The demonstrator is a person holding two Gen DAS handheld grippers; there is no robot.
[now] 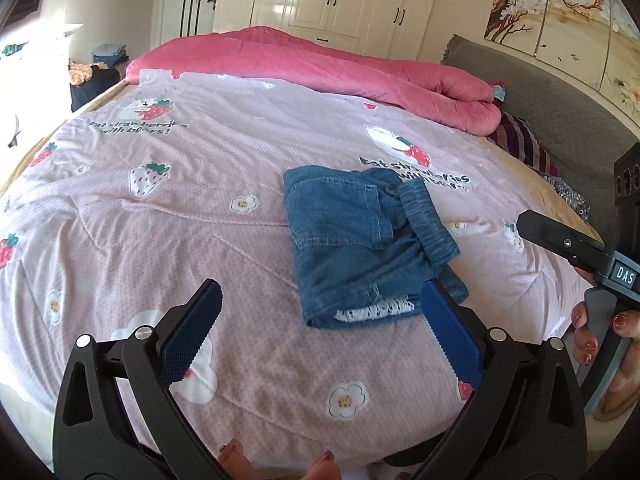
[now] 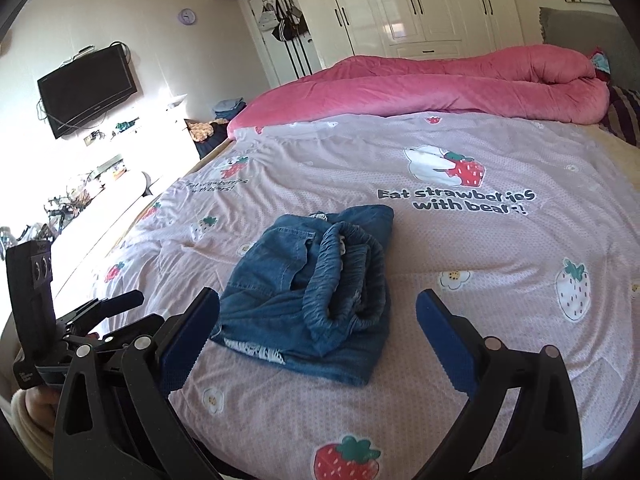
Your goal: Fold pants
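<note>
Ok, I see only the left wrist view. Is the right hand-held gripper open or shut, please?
Observer: The right hand-held gripper is open, with nothing held between its fingers.
Operator: And how does the waistband look from that side?
Observer: The waistband is bunched in loose curved layers on top of the pants. It does not lie flat.

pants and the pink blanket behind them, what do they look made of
Pants: blue denim by the look, matte and faded, with visible seam stitching, a gathered elastic waistband and frayed white hem. Pink blanket: seemingly soft plush or fleece, thick and puffy with a dimpled surface; the exact fibre cannot be told.
</note>
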